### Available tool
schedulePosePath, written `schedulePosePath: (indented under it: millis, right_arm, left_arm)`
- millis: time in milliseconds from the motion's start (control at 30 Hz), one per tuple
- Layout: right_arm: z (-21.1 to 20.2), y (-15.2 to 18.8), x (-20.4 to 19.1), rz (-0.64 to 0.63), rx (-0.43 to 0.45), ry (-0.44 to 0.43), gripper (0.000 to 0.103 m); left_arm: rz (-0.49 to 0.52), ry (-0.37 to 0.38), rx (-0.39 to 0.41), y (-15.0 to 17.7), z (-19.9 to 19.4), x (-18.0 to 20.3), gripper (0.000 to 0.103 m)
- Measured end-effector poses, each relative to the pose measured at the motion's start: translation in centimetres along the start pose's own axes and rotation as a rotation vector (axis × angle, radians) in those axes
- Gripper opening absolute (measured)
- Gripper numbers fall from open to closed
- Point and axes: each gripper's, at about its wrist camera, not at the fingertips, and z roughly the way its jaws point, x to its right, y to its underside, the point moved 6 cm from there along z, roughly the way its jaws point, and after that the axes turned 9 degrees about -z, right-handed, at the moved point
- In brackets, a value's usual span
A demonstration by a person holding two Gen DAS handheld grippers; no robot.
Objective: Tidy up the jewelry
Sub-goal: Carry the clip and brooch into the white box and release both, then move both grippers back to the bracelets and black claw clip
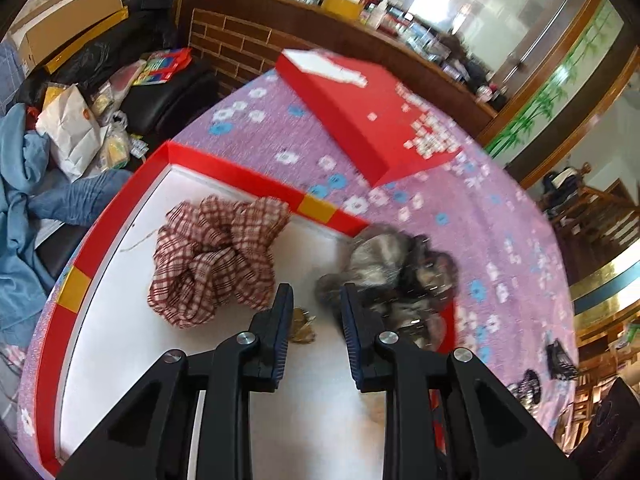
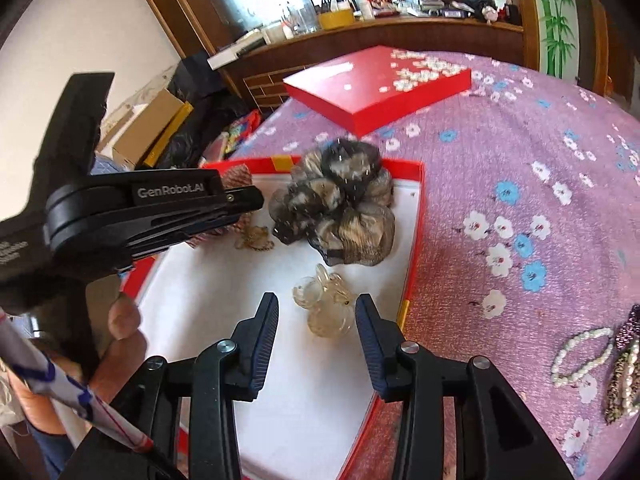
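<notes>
A red box with a white floor lies open on the flowered purple cloth. In it are a red-checked scrunchie, a grey-brown scrunchie and a small amber clip. My left gripper hovers open over the amber clip, nothing pressed between its pads. In the right wrist view, a clear claw clip rests on the box floor between the fingers of my right gripper, which stands open with a gap to the left pad. The left gripper shows side-on, partly hiding the checked scrunchie.
The red box lid lies beyond the box on the cloth. A pearl bracelet and beaded hair clips sit at the right. A hand grips the left tool. Bags and cardboard clutter the floor to the left.
</notes>
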Motion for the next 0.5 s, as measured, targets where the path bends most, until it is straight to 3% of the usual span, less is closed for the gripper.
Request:
schedulePosePath:
  millis: [267, 500]
  right_arm:
    - [-4.4, 0.2, 1.2, 0.006, 0.053, 0.001, 0.044]
    - [-8.7, 0.6, 6.5, 0.053, 0.113, 0.083, 0.044]
  left_arm:
    - [0.068, 0.074, 0.043, 0.5, -1.0, 2.9, 0.023]
    - [0.155, 0.102, 0.061, 1.8, -1.4, 5.5, 0.023]
